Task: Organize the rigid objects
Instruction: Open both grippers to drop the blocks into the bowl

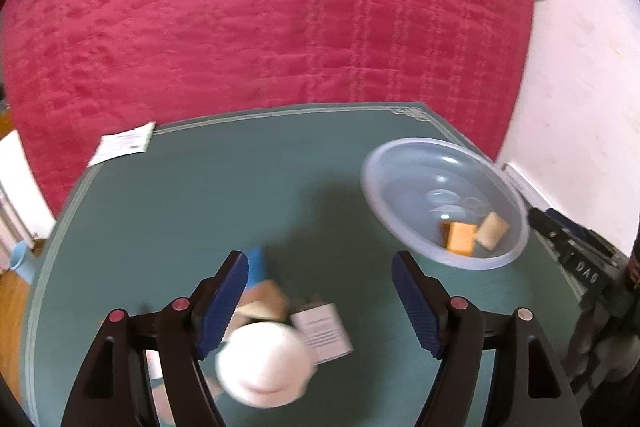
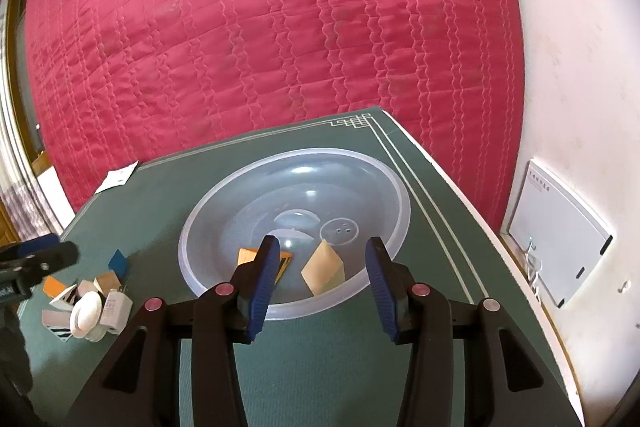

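A clear plastic bowl (image 2: 360, 179) stands on the green table mat (image 2: 320, 367) with an orange box (image 2: 246, 255) and a tan block (image 2: 324, 267) lying in it. My right gripper (image 2: 323, 247) hovers open over the bowl's near rim. The tan block lies below the gap, and neither pad touches it. My left gripper (image 1: 320, 263) is open and empty above a pile: a white round lid (image 1: 266, 363), a white labelled box (image 1: 322, 331), a tan block (image 1: 266, 297) and a blue block (image 1: 256, 263). The bowl (image 1: 408, 179) sits to its right. The left gripper's fingers (image 2: 44, 251) show at the right wrist view's left edge.
A red quilted bed cover (image 2: 260, 27) rises behind the table. A paper slip (image 2: 120, 179) lies at the table's far left corner. A white wall with a white panel (image 2: 556, 243) runs along the right. Dark gear (image 1: 580, 259) sits off the table's right edge.
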`<state>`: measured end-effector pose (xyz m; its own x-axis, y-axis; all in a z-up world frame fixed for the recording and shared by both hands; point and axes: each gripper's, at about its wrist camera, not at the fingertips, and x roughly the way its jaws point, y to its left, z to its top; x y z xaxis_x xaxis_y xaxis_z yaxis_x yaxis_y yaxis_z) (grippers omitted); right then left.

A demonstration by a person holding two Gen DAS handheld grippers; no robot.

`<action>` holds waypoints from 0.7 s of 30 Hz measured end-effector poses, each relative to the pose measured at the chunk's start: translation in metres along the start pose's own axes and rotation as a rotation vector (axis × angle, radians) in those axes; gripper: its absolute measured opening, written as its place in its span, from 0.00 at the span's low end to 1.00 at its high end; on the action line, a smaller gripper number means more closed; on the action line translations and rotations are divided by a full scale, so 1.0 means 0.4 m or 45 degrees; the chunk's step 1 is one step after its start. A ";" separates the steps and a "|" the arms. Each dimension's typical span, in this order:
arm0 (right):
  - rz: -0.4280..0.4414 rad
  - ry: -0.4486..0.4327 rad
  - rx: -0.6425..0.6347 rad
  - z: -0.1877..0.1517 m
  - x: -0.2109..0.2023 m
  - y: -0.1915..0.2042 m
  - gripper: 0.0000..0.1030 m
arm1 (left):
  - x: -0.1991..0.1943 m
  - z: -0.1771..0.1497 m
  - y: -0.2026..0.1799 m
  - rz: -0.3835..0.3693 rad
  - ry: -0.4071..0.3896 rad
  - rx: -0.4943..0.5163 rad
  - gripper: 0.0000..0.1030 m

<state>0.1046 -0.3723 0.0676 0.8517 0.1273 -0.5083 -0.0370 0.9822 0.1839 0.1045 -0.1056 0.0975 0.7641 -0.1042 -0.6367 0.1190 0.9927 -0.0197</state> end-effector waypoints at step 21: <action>-0.038 0.050 -0.132 -0.027 0.017 0.068 0.45 | -0.027 -0.185 0.211 0.117 0.129 -0.139 0.77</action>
<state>0.1037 -0.3430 0.0599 0.8321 0.1013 -0.5453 -0.0679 0.9944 0.0812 0.0594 -0.0162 0.0456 0.7003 -0.0114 -0.7138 -0.0222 0.9990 -0.0378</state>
